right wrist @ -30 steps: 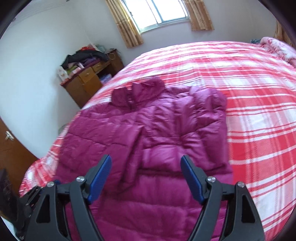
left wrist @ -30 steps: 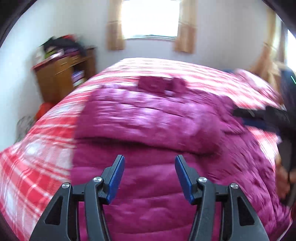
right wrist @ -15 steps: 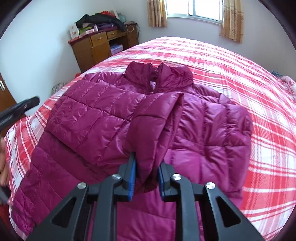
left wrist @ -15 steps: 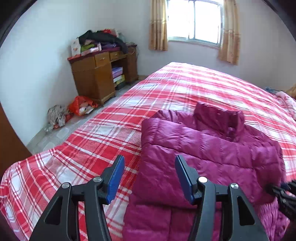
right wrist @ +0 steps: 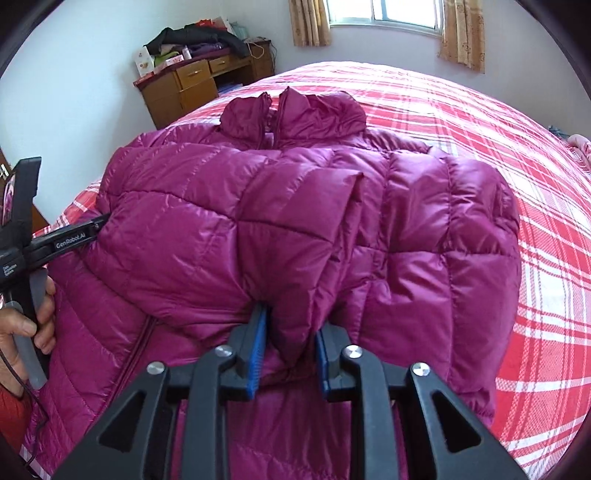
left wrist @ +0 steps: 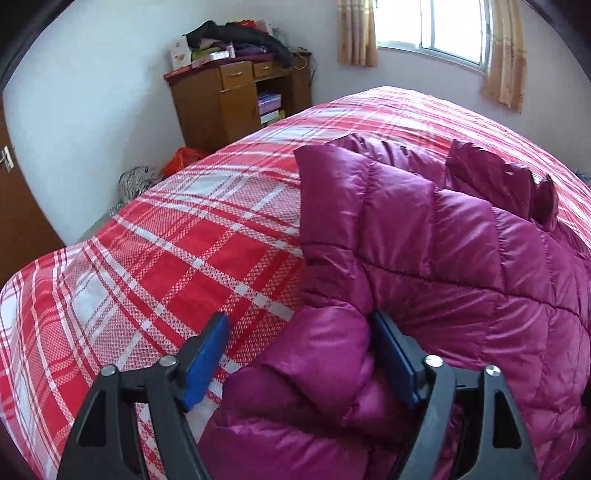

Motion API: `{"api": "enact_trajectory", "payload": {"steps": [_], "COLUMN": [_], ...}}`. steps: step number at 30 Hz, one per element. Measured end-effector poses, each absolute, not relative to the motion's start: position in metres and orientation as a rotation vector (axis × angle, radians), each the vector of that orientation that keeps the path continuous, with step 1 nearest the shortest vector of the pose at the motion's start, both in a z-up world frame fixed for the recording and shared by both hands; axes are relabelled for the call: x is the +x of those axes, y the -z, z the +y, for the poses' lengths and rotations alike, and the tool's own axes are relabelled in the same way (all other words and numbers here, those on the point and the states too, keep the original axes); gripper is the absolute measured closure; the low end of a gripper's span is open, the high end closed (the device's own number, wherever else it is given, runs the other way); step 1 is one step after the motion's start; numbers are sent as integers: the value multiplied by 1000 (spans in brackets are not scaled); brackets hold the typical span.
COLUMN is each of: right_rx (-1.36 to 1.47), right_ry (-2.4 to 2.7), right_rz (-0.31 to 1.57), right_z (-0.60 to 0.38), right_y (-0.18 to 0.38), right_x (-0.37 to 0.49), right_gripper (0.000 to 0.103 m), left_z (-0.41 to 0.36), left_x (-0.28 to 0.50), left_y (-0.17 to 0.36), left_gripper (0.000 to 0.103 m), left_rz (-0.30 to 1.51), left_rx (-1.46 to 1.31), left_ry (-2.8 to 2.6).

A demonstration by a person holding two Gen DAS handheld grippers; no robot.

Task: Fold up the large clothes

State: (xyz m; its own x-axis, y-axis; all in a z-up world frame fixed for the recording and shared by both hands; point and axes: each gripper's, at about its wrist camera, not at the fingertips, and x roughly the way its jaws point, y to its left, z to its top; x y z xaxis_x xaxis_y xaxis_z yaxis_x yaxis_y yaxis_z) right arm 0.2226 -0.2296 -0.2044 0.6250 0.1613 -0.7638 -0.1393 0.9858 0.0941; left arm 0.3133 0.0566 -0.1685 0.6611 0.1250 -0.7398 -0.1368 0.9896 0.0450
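Observation:
A magenta quilted puffer jacket (right wrist: 280, 221) lies collar-away on the red plaid bed (right wrist: 498, 122). My right gripper (right wrist: 290, 350) is shut on a folded flap of the jacket's front, and the pinched fabric bulges up between its blue pads. My left gripper (left wrist: 299, 350) sits at the jacket (left wrist: 461, 258) left edge with its jaws opening. A puffy fold lies between them against the right pad (left wrist: 391, 354), while the left pad (left wrist: 207, 358) stands clear over the bedspread. In the right wrist view the left gripper (right wrist: 92, 225) pokes at the jacket's left side, held by a hand (right wrist: 33, 317).
A wooden cabinet (left wrist: 236, 96) piled with clothes stands against the far wall left of the bed. A red bag (left wrist: 183, 158) and a grey bundle (left wrist: 136, 181) lie on the floor beside it. A curtained window (left wrist: 432, 29) is behind the bed; a brown door (left wrist: 14, 206) is at left.
The right gripper has closed on a fold of the jacket and keeps hold of it. The left gripper swung to the jacket's left edge, came down close, and its jaws have widened.

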Motion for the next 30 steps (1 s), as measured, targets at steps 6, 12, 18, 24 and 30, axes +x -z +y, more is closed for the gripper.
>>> {"api": "enact_trajectory", "payload": {"steps": [6, 12, 18, 24, 30], "right_rx": [31, 117, 240, 414, 586], "right_ry": [-155, -136, -112, -16, 21], "right_rz": [883, 832, 869, 926, 1036], "right_z": [-230, -260, -269, -269, -274], "right_y": [200, 147, 106, 114, 135], "right_x": [220, 200, 282, 375, 445], "right_gripper": [72, 37, 32, 32, 32], "left_z": [65, 91, 72, 46, 28], "left_x": [304, 276, 310, 381, 431], "left_y": [164, 106, 50, 59, 75], "left_gripper": [13, 13, 13, 13, 13], "left_rz": [841, 738, 677, 786, 878], "left_rx": [-46, -79, -51, -97, -173], "left_ry": [-117, -54, 6, 62, 92]}}
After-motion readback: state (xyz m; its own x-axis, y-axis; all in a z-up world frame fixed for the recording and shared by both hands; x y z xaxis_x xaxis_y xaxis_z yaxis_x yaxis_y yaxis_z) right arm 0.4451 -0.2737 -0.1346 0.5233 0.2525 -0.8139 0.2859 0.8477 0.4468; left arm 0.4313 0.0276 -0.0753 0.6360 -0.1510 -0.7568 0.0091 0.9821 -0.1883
